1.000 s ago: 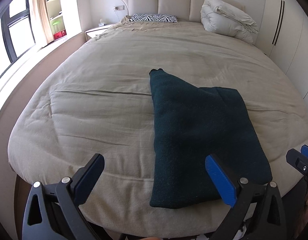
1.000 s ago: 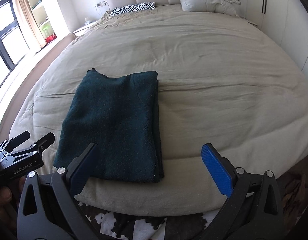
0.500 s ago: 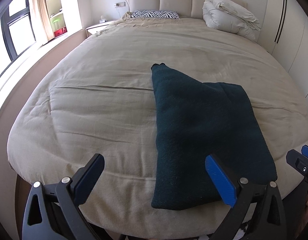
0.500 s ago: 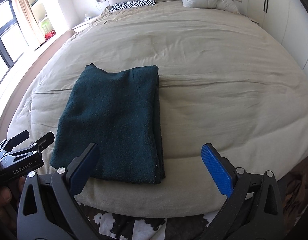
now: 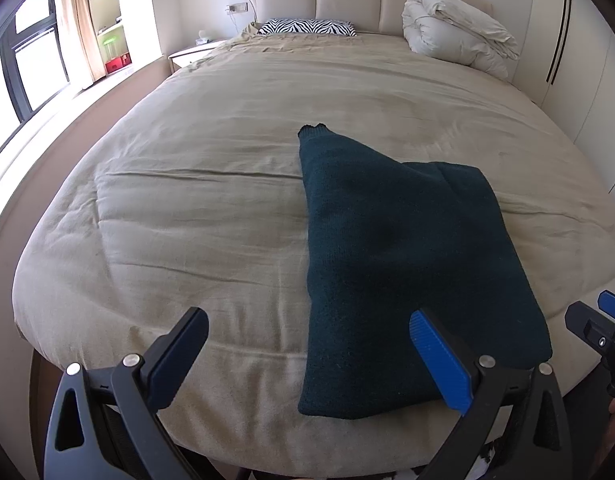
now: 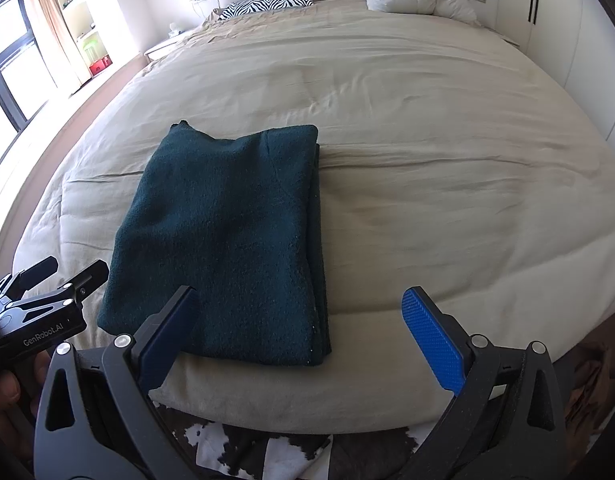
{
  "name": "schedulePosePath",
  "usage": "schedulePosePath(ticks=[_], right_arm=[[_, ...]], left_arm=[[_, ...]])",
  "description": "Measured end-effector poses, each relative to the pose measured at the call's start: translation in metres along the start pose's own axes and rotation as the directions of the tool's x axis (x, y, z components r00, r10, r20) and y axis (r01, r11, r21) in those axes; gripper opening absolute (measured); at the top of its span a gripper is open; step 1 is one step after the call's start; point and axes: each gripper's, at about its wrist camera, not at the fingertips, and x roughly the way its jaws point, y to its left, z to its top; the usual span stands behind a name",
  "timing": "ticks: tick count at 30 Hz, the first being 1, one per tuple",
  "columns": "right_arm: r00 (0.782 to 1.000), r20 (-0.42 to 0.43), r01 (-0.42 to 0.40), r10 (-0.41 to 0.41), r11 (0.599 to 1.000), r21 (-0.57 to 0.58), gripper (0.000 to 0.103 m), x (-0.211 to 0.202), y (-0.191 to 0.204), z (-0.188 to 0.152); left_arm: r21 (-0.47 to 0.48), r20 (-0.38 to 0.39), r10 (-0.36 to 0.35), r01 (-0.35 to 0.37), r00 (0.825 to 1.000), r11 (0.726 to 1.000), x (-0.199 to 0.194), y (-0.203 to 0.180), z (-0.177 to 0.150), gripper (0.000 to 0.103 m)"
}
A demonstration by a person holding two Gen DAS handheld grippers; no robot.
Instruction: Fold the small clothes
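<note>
A dark green knit sweater (image 5: pixel 399 264) lies folded lengthwise on the beige bed cover (image 5: pixel 211 216), near the foot edge, with one cuff pointing toward the headboard. In the right wrist view the same sweater (image 6: pixel 227 240) sits left of centre. My left gripper (image 5: pixel 311 356) stands open above the foot edge, its right finger over the sweater's near corner. My right gripper (image 6: pixel 303 340) is open too, its left finger over the sweater's near hem. Neither holds anything. The left gripper (image 6: pixel 63 280) also shows at the left edge of the right wrist view.
A zebra-print pillow (image 5: pixel 307 27) and a bundled white duvet (image 5: pixel 455 36) lie at the headboard. White wardrobe doors (image 5: pixel 563 60) run along the right, and a window (image 5: pixel 23 56) with shelves along the left. A black-and-white cowhide rug (image 6: pixel 243 452) lies below the bed's foot.
Both grippers have eased forward and slightly lower toward the sweater's near edge. The sweater has not moved and both stay open.
</note>
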Motion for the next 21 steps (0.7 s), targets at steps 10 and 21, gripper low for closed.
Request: schedulePosePath(ticks=[10, 21], right_arm=[[1.000, -0.006, 0.003, -0.003, 1.000, 0.000, 0.103, 0.0017, -0.0013, -0.0003], [1.000, -0.008, 0.004, -0.004, 1.000, 0.001, 0.103, 0.0030, -0.0032, -0.0020]], left_arm=[[0.003, -0.007, -0.002, 0.002, 1.000, 1.000, 0.0021, -0.0018, -0.0019, 0.103], [0.004, -0.010, -0.003, 0.003, 1.000, 1.000, 0.0027, -0.0020, -0.0030, 0.103]])
